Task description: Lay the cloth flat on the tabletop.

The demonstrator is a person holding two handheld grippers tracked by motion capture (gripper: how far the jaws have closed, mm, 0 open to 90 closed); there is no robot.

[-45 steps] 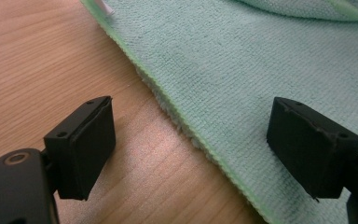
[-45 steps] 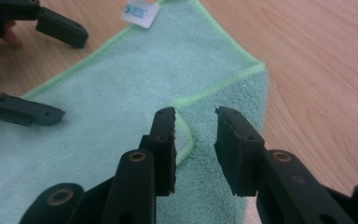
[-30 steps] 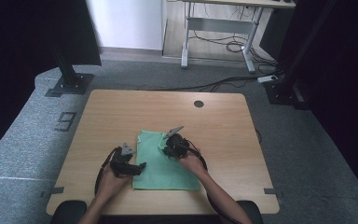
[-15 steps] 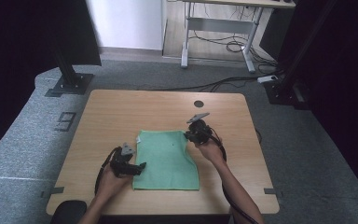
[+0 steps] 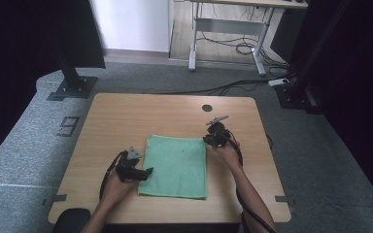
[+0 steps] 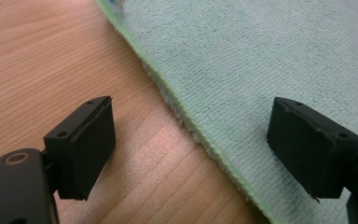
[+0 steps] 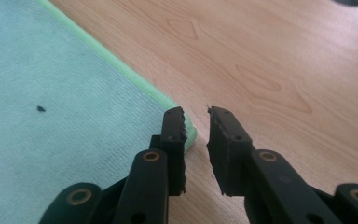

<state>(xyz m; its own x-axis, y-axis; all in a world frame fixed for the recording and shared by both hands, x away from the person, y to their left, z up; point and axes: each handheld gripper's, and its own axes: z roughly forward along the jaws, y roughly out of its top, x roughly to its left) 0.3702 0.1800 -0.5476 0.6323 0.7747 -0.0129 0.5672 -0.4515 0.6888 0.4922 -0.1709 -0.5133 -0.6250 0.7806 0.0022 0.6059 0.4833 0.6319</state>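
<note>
Green rectangular terry cloth (image 5: 176, 165): we find its far corner at the right gripper (image 7: 196, 133), jaws narrowly parted, empty. Left gripper (image 6: 191, 144): jaws wide apart, straddling the cloth's near-left edge.

right gripper (image 5: 210, 140) moved from mid-cloth out to green cloth's (image 5: 177, 165) far right corner, cloth spread flatter

your high view is evenly lit on the desk (image 5: 126, 116), dark at both sides. a soft sheen glares on the wood in your left gripper view; near jaws blur slightly.
</note>
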